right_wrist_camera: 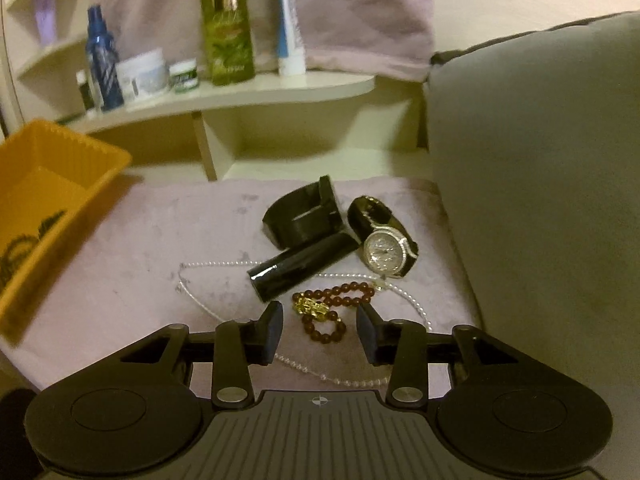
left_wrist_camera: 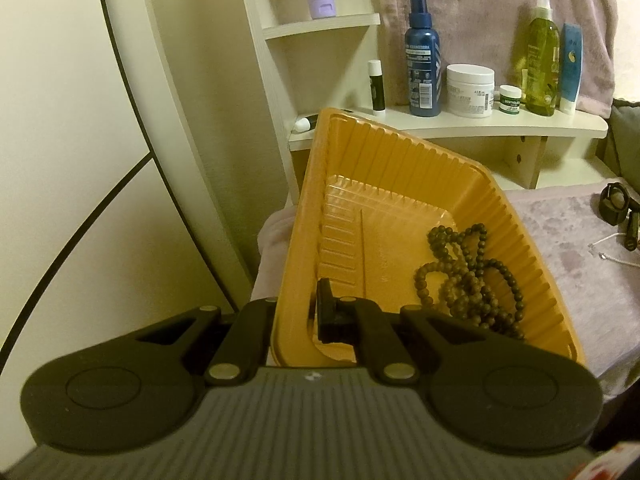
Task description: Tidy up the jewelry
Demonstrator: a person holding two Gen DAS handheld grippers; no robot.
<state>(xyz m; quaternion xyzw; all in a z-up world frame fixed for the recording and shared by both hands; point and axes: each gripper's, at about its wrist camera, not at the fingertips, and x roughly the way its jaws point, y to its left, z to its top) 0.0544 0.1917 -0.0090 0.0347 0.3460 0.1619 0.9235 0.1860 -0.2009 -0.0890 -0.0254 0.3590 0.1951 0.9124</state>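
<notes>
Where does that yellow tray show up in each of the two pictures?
Left wrist view: the tray fills the centre, tilted, its near rim pinched by the left gripper, with dark beads inside.
Right wrist view: the tray sits at the left edge, partly cut off, away from the open right gripper.
Shared landmark: the green bottle on the shelf.

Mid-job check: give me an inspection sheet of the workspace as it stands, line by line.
Surface: pinkish cloth, jewelry lying on it.
Job's things: orange tray with dark bead strand inside; red bead bracelet, watch, pearl necklace on the cloth.
Clutter: black tube, black band.
Grippers: left gripper jaws clamped on tray rim; right gripper jaws open around the bracelet.
Cables: nothing seen.
Surroundings: shelf of toiletry bottles, grey cushion.
</notes>
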